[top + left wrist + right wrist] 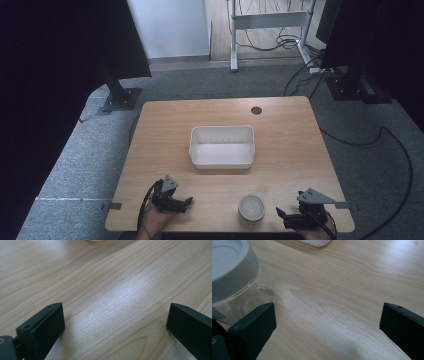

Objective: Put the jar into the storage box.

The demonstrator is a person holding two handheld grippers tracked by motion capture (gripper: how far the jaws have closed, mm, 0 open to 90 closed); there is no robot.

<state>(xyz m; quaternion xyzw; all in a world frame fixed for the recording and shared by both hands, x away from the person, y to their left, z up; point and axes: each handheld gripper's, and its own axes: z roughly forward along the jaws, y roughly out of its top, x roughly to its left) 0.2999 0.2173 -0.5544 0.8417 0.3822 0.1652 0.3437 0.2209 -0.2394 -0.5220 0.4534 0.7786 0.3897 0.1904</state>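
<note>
At the near table edge, both grippers parked low, jaws spread wide, nothing between them. Left gripper near the front-left, aimed toward table centre; left gripper view has bare wood grain between its released jaws, so likely idle for now. Right gripper at the front-right corner, jaws likewise released, pointing toward the jar.

Jar standing upright just left of the right gripper, near the front edge, apart from it as far as the high view tells: clear glass body, grey lid on top. Seen from the right gripper view, jar off to the left of the gap, outside the jaws, close against the left jaw's outer side; contact or a small gap there cannot be told. Judged: jar not yet lined up for a grasp; a shift of the right gripper to the left needed to bring the glass body between the fingers.

Farther out, white bin at mid-table, open side up, empty, well apart from jar and grippers; probably set central for reach from either hand, a plausible destination for the jar.

Beyond that, cable hole near the far edge of the table
</note>
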